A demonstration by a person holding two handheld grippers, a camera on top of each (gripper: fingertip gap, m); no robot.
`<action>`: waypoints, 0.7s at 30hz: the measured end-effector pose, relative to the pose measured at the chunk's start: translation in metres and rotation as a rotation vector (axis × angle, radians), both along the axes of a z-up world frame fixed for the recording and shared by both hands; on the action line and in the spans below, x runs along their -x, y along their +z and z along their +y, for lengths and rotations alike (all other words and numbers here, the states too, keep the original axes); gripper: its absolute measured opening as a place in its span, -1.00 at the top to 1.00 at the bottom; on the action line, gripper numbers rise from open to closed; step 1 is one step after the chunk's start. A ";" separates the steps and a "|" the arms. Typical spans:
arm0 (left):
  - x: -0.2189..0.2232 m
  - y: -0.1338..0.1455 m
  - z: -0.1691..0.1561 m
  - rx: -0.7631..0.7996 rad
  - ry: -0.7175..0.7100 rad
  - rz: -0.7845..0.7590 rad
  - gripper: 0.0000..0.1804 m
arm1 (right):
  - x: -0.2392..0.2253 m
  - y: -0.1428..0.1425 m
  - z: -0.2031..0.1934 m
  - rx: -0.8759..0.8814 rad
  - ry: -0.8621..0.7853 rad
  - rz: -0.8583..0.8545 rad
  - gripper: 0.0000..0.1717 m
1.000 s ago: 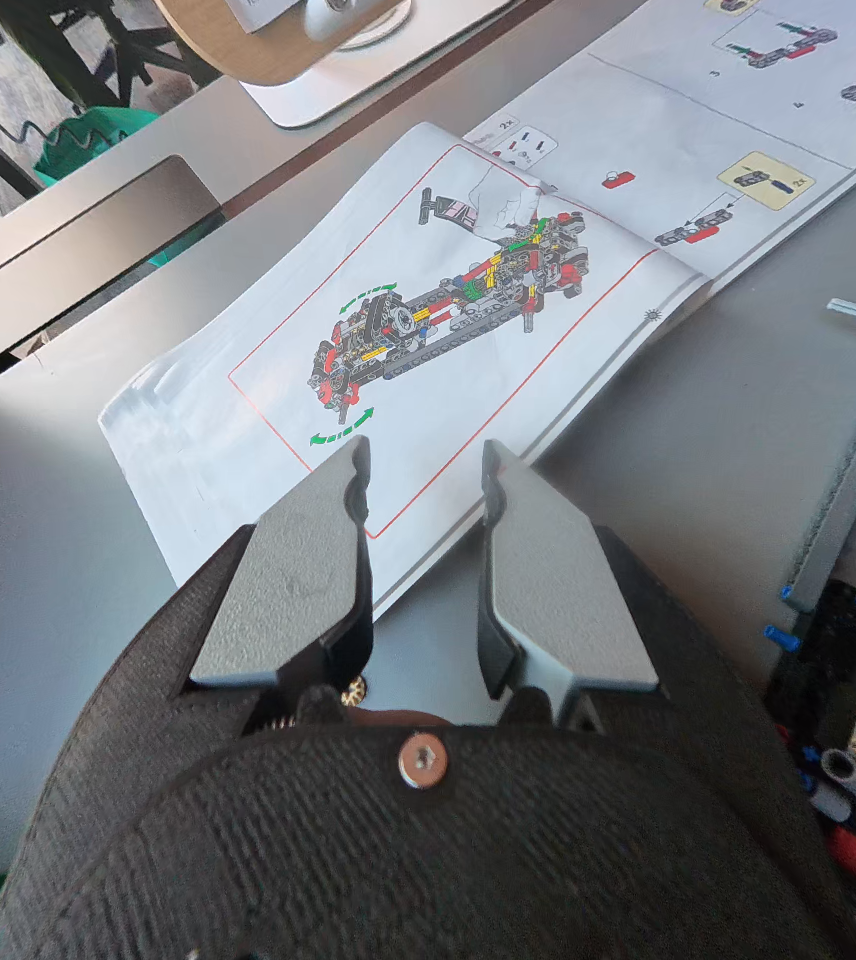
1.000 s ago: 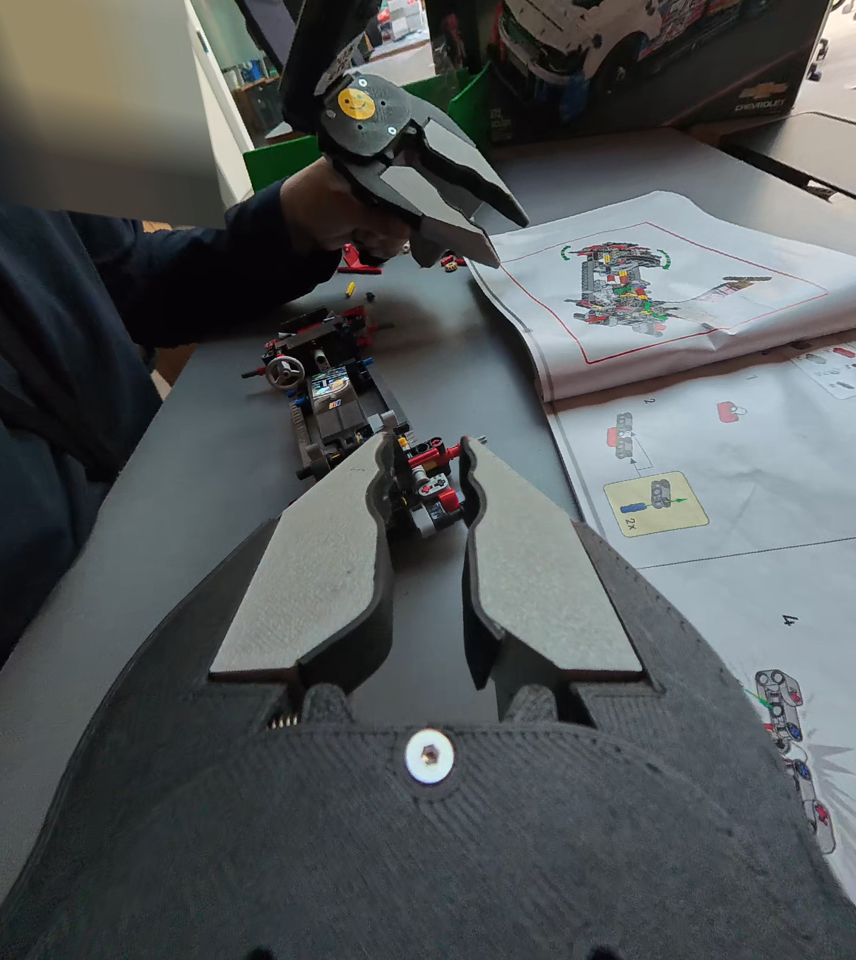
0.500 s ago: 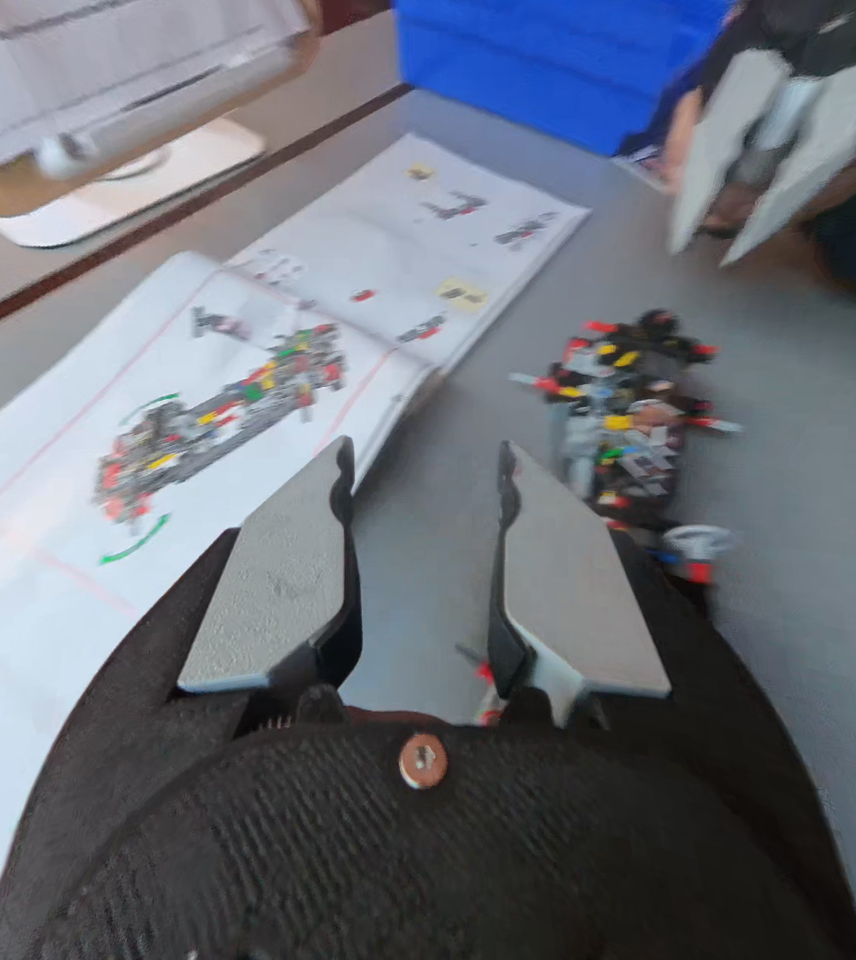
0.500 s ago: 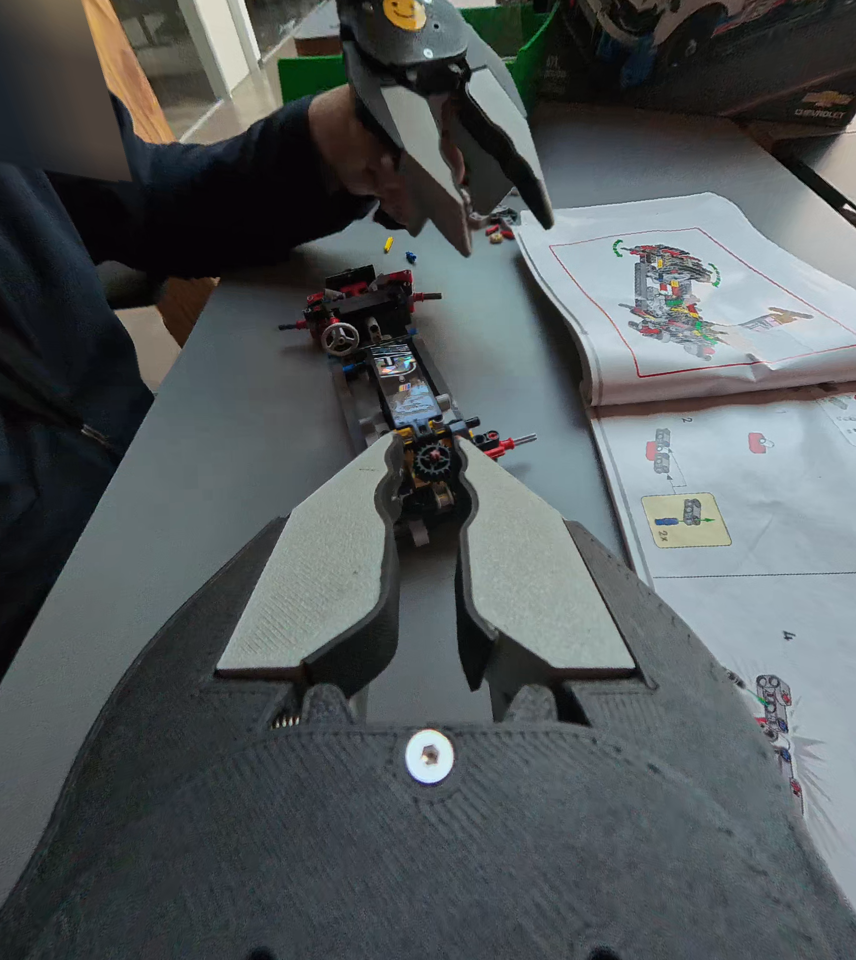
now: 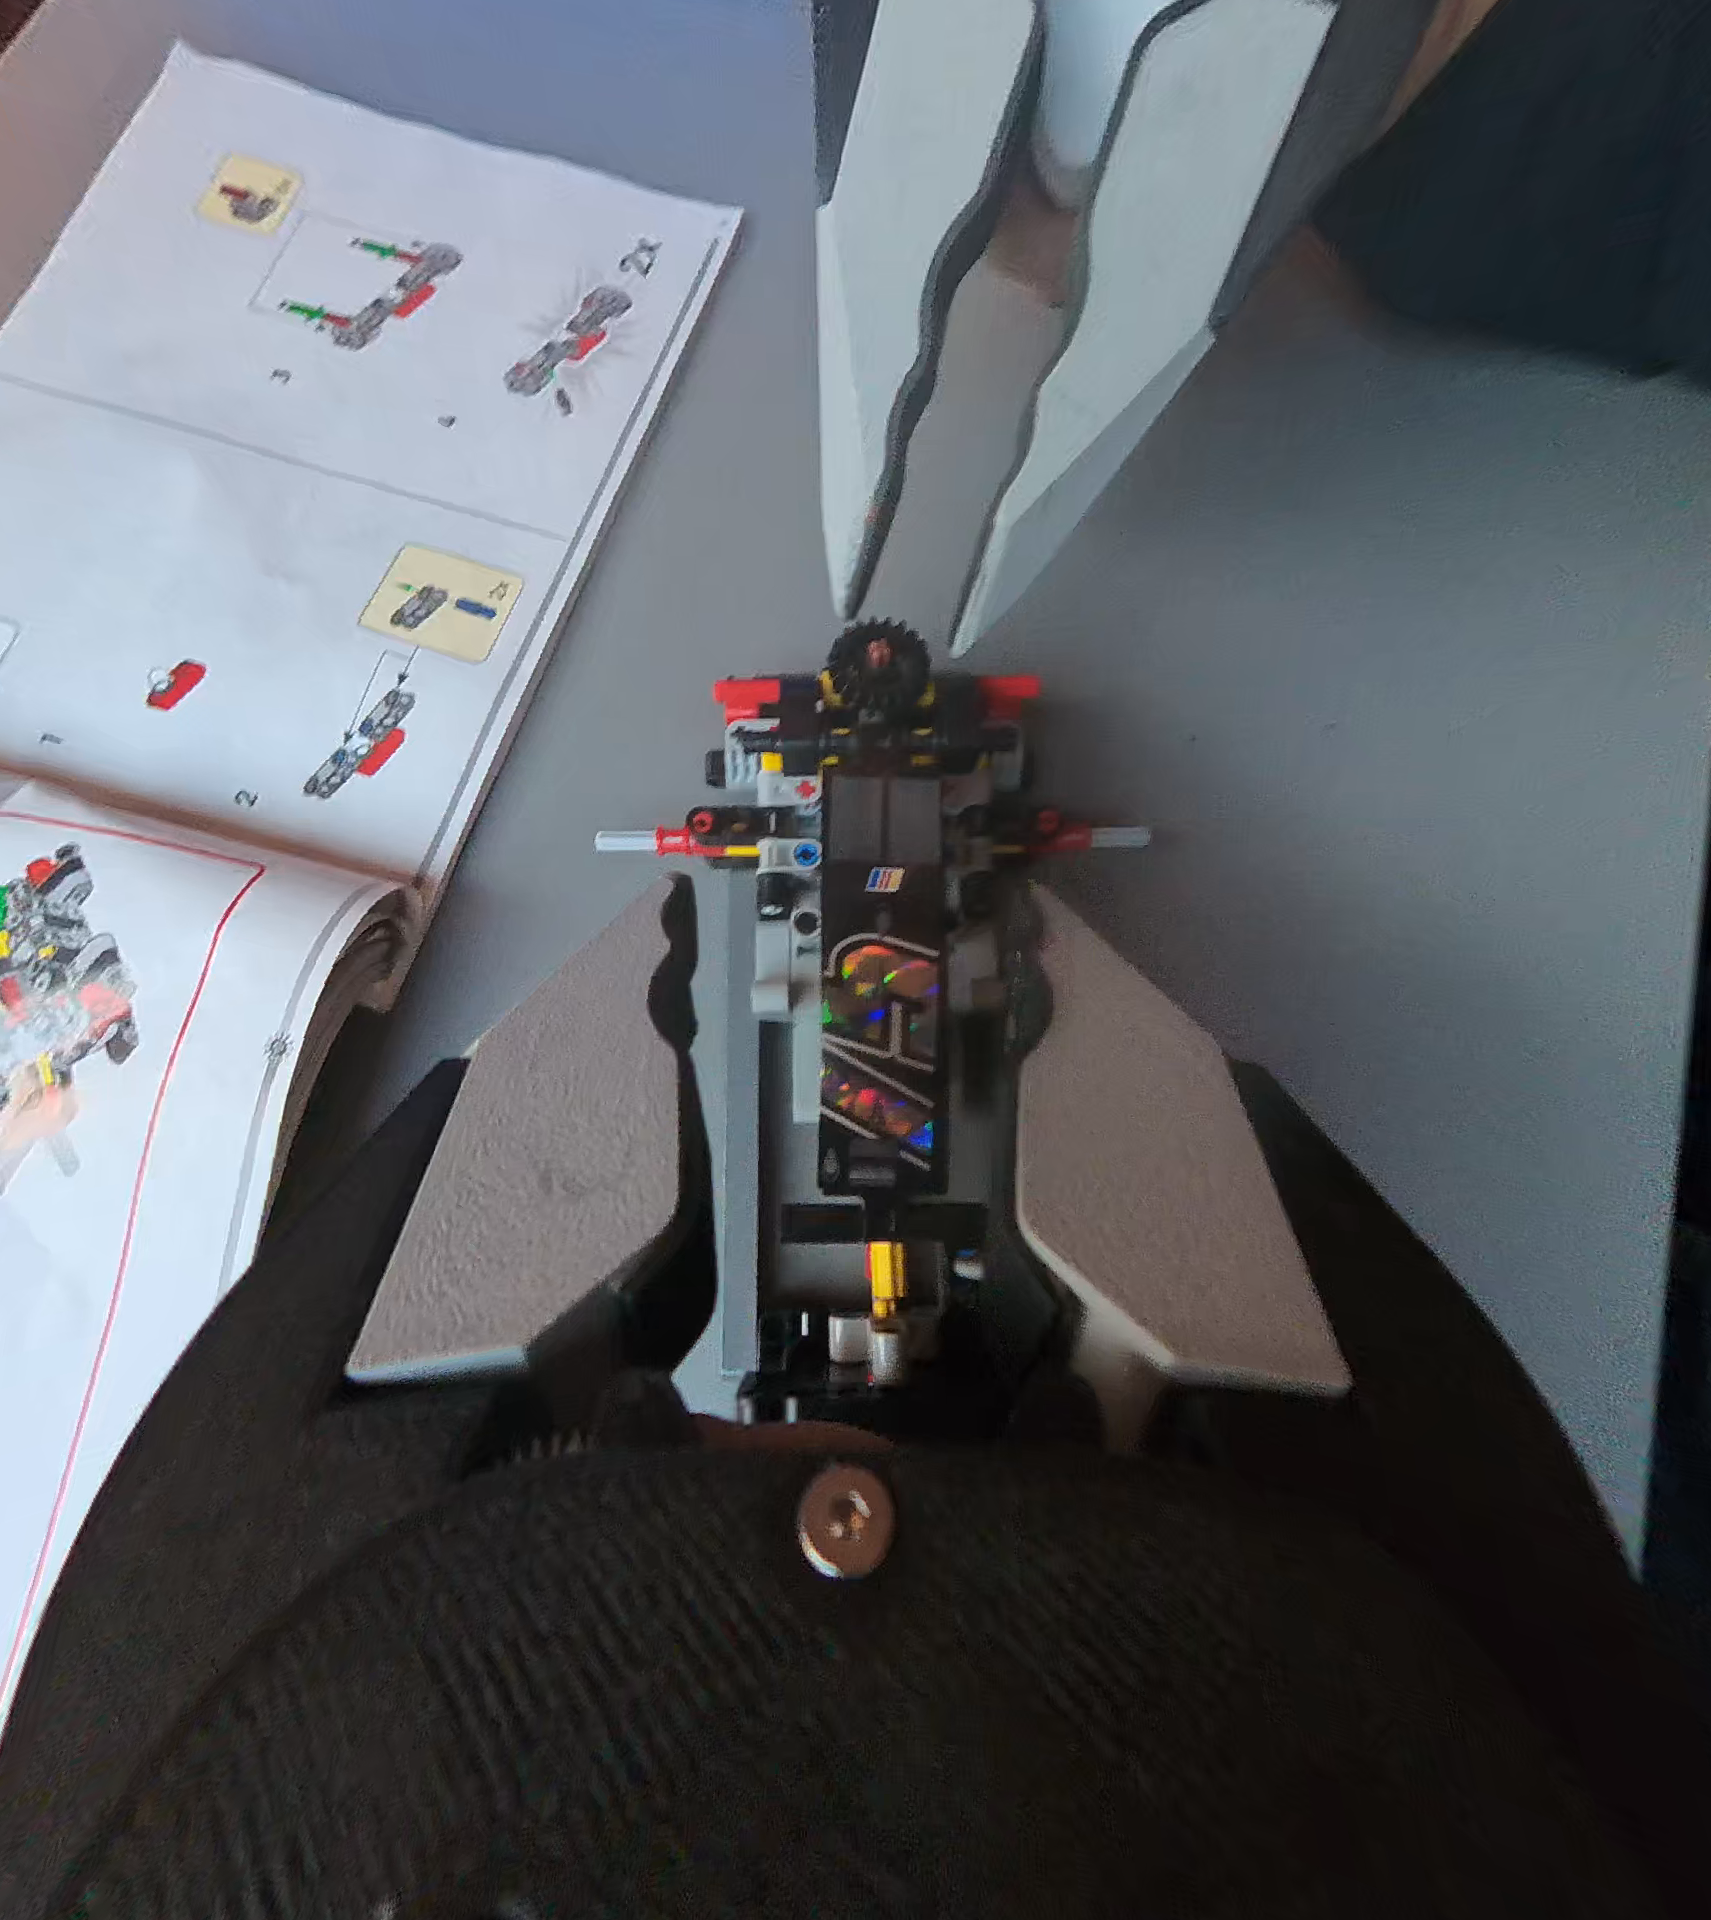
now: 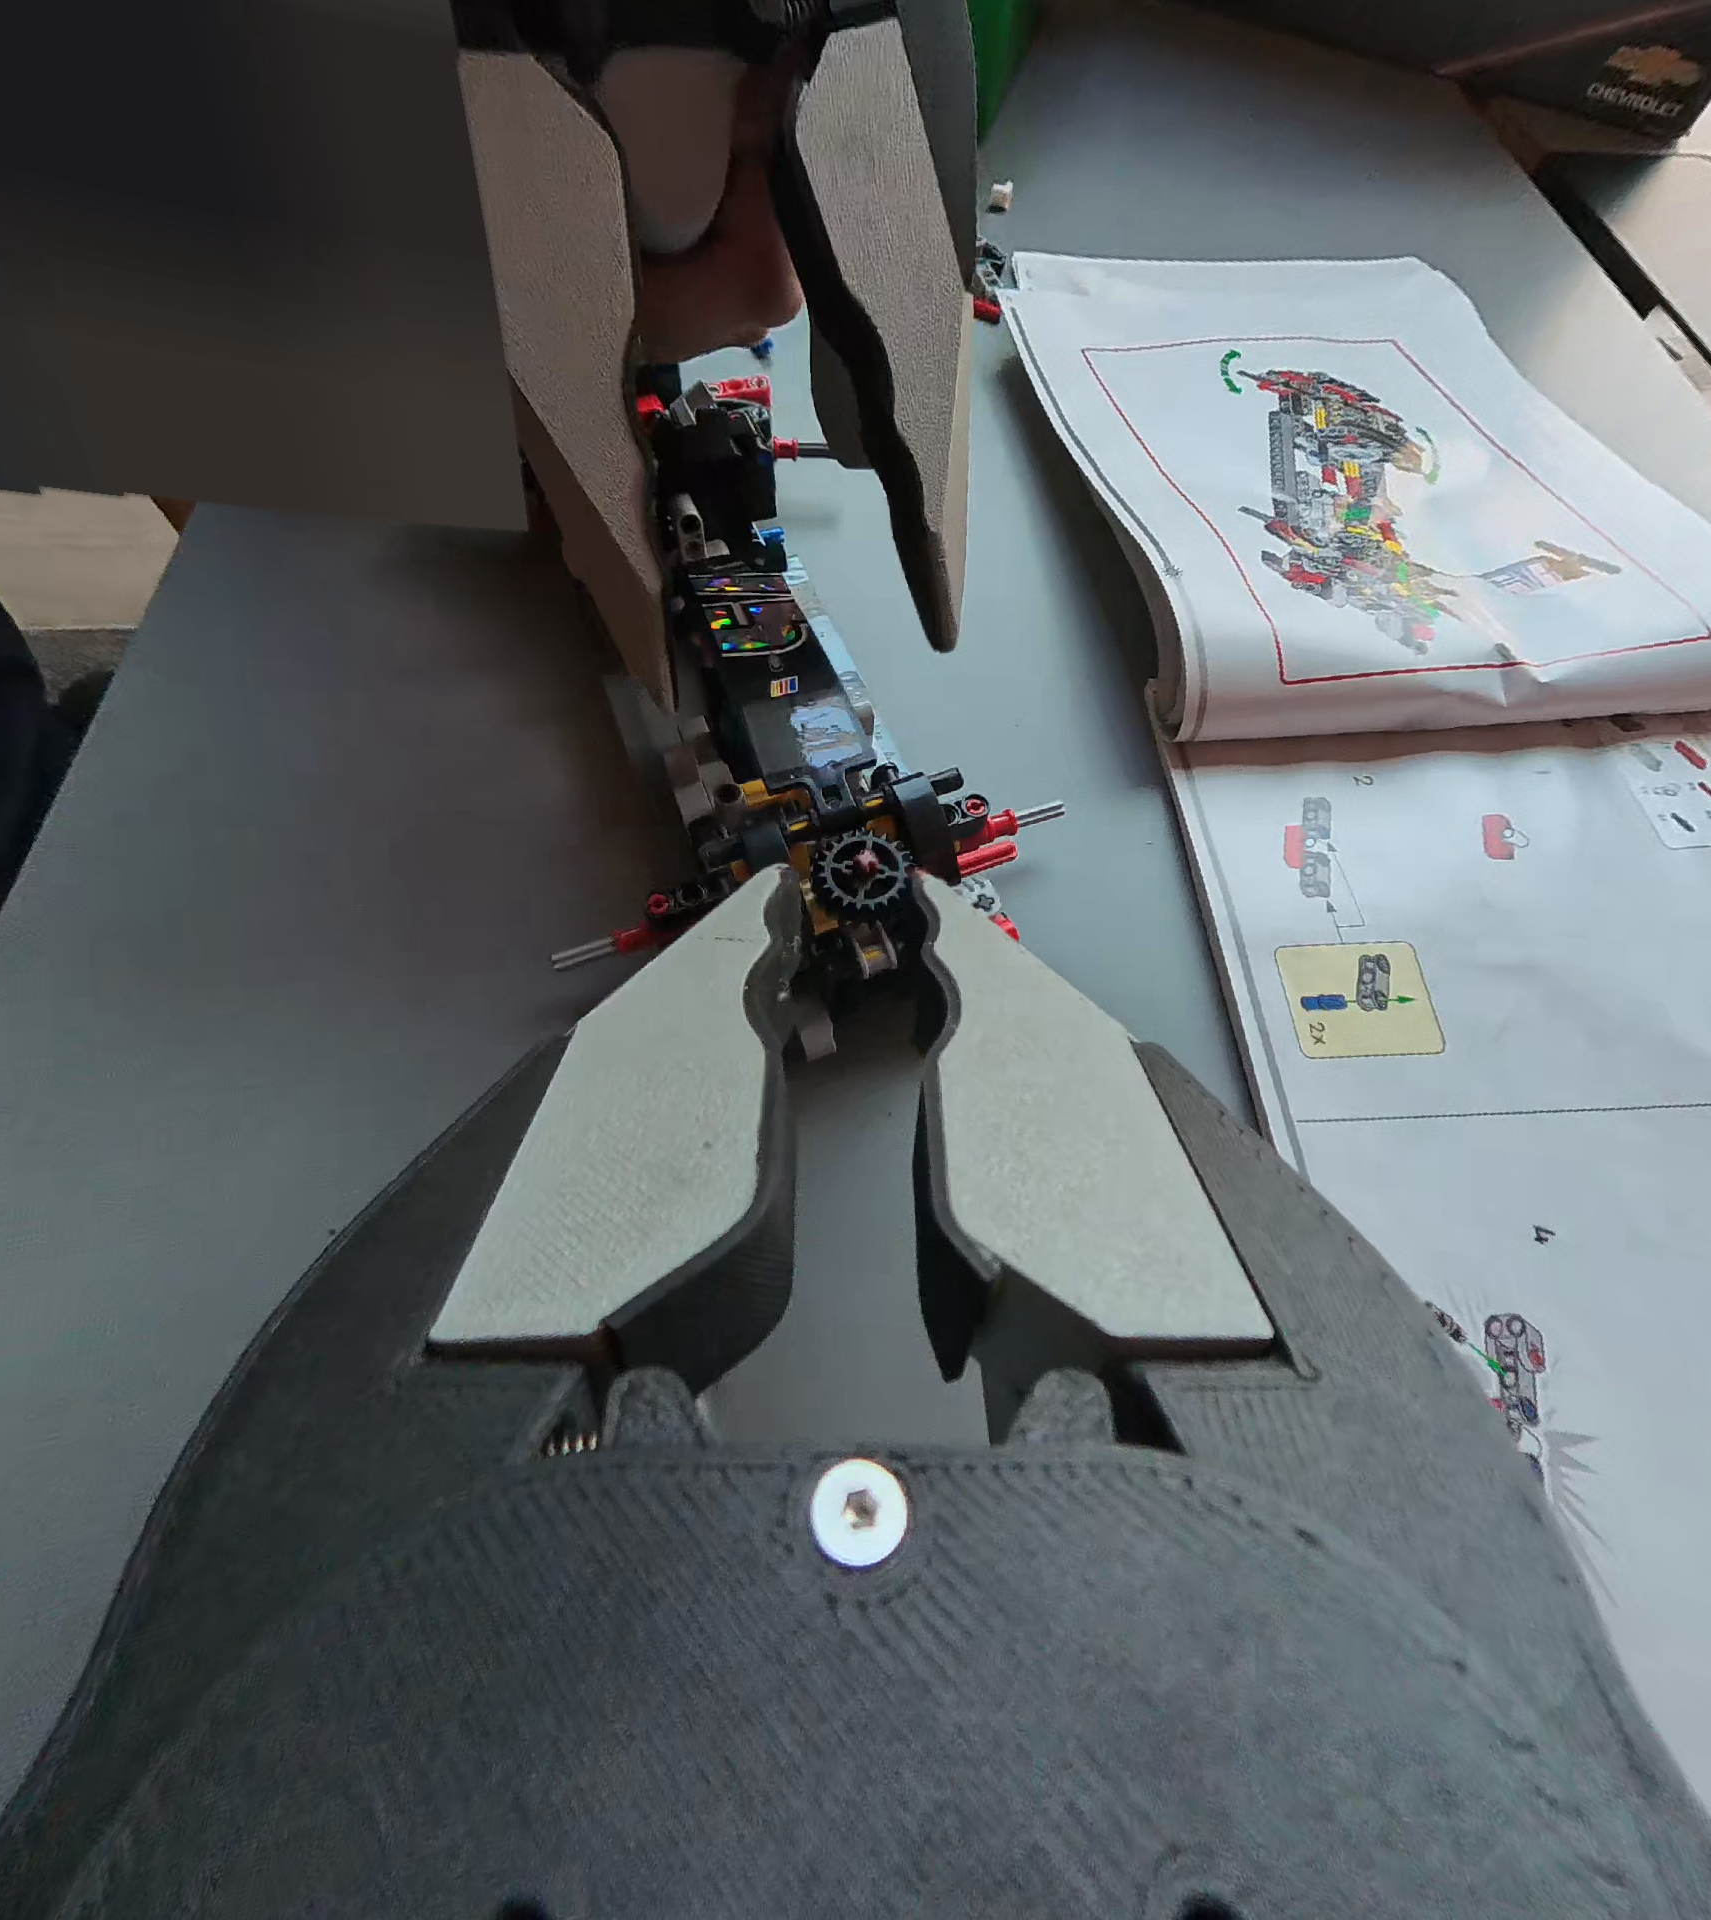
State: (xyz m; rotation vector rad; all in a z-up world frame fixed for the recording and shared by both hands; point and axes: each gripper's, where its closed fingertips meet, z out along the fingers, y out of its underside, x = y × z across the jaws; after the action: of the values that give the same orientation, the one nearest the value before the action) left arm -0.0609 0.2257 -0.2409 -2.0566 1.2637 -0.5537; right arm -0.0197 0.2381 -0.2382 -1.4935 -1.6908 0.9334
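A long brick-built car chassis (image 5: 882, 935) lies on the grey table (image 5: 1350, 727), with a black gear (image 5: 877, 655) at its far end. My left gripper (image 5: 851, 899) is open and straddles the chassis middle. In the right wrist view (image 6: 799, 665) one of its fingers stands clear of the chassis (image 6: 778, 717). My right gripper (image 6: 849, 883) is shut on the chassis end just under the gear (image 6: 861, 871). In the left wrist view its tips (image 5: 905, 629) meet that end from the opposite side.
An open instruction booklet (image 5: 207, 520) lies beside the chassis and also shows in the right wrist view (image 6: 1453, 520). A dark product box (image 6: 1609, 73) stands at the table's far corner. Small loose parts (image 6: 996, 192) lie behind the booklet. The table edge (image 5: 1703, 831) runs close by.
My left gripper swung from over the booklet to over the chassis and its jaws opened wider. My right gripper closed in on the gear end of the chassis and stays there.
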 end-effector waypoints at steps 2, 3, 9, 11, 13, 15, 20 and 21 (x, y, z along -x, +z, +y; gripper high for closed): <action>0.002 -0.005 0.000 0.008 0.004 0.003 0.46 | 0.002 -0.001 0.000 0.022 0.001 0.004 0.80; 0.002 -0.005 -0.001 0.022 0.000 -0.014 0.51 | 0.002 -0.002 0.002 0.029 -0.007 0.001 0.80; 0.003 -0.007 -0.002 0.053 -0.009 -0.041 0.64 | 0.002 -0.004 0.002 0.040 0.002 -0.007 0.81; 0.001 -0.007 -0.005 0.054 -0.027 -0.048 0.75 | 0.001 -0.005 0.000 0.034 0.009 -0.014 0.79; 0.001 -0.007 -0.005 0.051 -0.026 -0.047 0.75 | -0.001 -0.005 -0.001 0.036 0.016 -0.024 0.80; 0.001 -0.007 -0.005 0.051 -0.026 -0.047 0.75 | -0.003 -0.004 -0.002 0.037 0.024 -0.029 0.80; 0.001 -0.007 -0.006 0.056 -0.022 -0.052 0.76 | -0.009 -0.003 -0.013 0.040 0.086 -0.048 1.00; 0.001 -0.007 -0.006 0.057 -0.021 -0.054 0.76 | -0.010 -0.002 -0.017 0.052 0.107 -0.041 1.00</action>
State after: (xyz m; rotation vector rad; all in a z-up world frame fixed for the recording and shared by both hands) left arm -0.0617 0.2202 -0.2481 -2.0635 1.2522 -0.6580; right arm -0.0093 0.2214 -0.2397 -1.4773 -1.8031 1.0160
